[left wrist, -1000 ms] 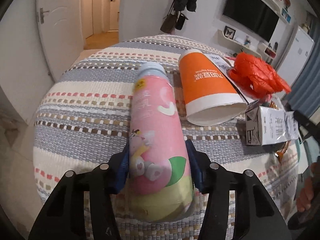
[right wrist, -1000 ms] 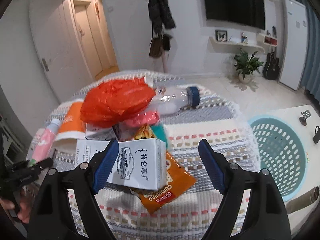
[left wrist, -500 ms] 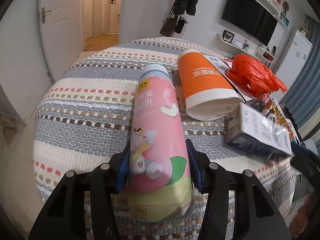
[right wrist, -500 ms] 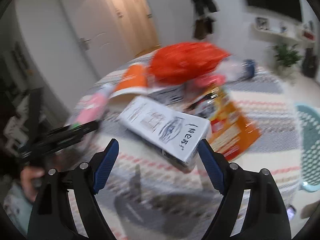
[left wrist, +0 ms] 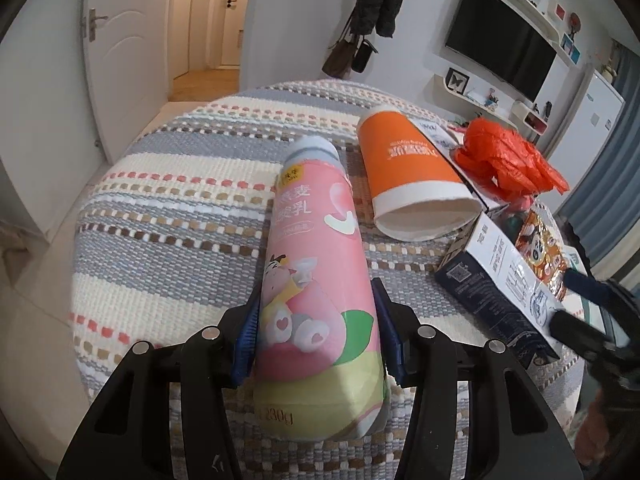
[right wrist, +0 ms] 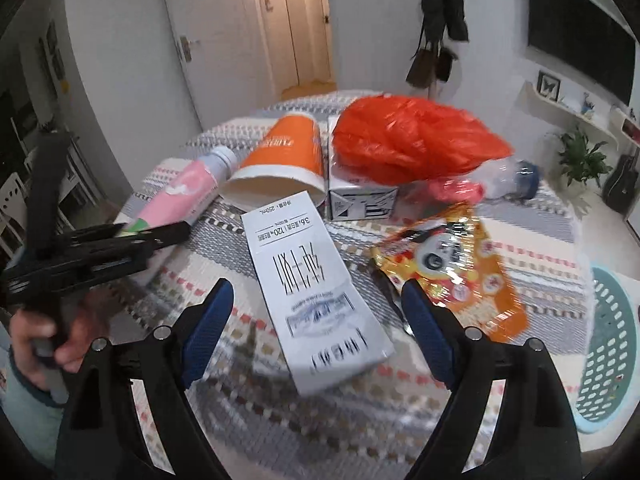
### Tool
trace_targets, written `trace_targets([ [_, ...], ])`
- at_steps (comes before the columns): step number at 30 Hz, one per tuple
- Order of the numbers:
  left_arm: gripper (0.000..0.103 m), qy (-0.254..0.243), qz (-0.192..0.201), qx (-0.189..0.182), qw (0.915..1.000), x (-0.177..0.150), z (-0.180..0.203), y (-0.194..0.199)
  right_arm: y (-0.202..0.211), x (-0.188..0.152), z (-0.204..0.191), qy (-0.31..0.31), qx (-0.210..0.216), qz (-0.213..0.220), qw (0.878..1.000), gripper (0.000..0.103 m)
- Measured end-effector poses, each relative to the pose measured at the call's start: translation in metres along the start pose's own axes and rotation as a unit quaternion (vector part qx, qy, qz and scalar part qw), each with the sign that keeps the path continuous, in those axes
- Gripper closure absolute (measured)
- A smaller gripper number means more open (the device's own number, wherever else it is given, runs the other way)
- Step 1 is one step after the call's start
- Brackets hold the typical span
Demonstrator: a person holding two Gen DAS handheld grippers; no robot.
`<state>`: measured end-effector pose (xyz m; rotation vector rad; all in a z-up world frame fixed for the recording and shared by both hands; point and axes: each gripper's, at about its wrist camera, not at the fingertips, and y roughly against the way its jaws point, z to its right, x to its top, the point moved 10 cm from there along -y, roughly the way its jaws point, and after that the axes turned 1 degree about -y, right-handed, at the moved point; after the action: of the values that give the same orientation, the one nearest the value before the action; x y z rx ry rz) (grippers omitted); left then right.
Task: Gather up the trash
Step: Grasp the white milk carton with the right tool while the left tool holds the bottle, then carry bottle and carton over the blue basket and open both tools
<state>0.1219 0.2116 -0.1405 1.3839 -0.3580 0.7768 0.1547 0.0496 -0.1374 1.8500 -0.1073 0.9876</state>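
My left gripper (left wrist: 316, 332) is shut on a pink yoghurt bottle (left wrist: 316, 280) and holds it over the striped tablecloth (left wrist: 168, 216); it also shows in the right wrist view (right wrist: 120, 240) with the bottle (right wrist: 188, 192). My right gripper (right wrist: 316, 320) is open, its jaws on either side of a white milk carton (right wrist: 312, 288) that lies flat; the carton also shows in the left wrist view (left wrist: 500, 280). An orange paper cup (right wrist: 284, 160), an orange plastic bag (right wrist: 412, 144), a snack wrapper (right wrist: 452, 268) and a clear bottle (right wrist: 512, 180) lie behind it.
A teal laundry basket (right wrist: 608, 352) stands on the floor at the right of the round table. A second white carton (right wrist: 360, 200) sits under the orange bag. Doors and a hallway lie beyond the table.
My right gripper has swung left and down over the white carton, which now lies lengthwise between its jaws. My left gripper still holds the pink bottle, nearly still.
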Motion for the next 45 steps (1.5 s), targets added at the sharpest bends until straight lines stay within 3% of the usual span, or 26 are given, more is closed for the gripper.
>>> trace_targets([
  [5,0.055,0.000,0.013,-0.001,0.9999,0.006,-0.005,0.010,-0.029,-0.004,0.000,0.001,-0.009,-0.032,0.999,0.022],
  [8,0.055,0.001,0.006,-0.003,1.0000,0.002,-0.004,0.011,-0.041,-0.006,-0.003,0.010,-0.014,-0.044,0.999,0.033],
  [10,0.055,0.003,-0.005,-0.004,1.0000,-0.001,-0.005,0.009,-0.046,-0.009,-0.005,0.017,-0.019,-0.050,0.998,0.047],
  [13,0.055,0.003,-0.015,-0.004,0.9999,-0.003,-0.004,0.007,-0.045,-0.014,-0.010,0.023,-0.020,-0.049,0.998,0.051],
  [17,0.050,0.011,-0.031,-0.026,0.9991,-0.002,0.000,-0.001,-0.042,-0.020,-0.010,0.020,-0.021,-0.046,0.999,0.051],
  [23,0.042,0.007,-0.043,-0.024,0.9988,0.007,0.004,-0.013,-0.043,-0.018,-0.010,0.010,-0.013,-0.053,0.998,0.050],
  [28,0.056,-0.005,-0.045,-0.009,0.9989,0.008,0.007,-0.018,-0.046,-0.011,-0.006,0.009,-0.014,-0.054,0.998,0.051],
  [31,0.056,-0.007,-0.020,-0.006,0.9997,0.009,0.008,-0.010,-0.044,-0.009,-0.010,0.004,0.001,-0.050,0.999,0.051],
  [35,0.056,0.008,0.022,-0.041,0.9989,0.015,0.012,0.014,-0.032,-0.008,-0.015,-0.011,0.028,-0.036,0.999,0.051],
  [38,0.056,0.002,0.051,-0.046,0.9976,0.023,0.019,0.033,-0.019,-0.002,-0.011,-0.027,0.042,-0.021,0.999,0.051],
  [45,0.056,-0.031,0.101,-0.074,0.9916,0.045,0.064,0.066,0.031,0.013,0.018,-0.058,0.032,0.037,0.997,0.051],
])
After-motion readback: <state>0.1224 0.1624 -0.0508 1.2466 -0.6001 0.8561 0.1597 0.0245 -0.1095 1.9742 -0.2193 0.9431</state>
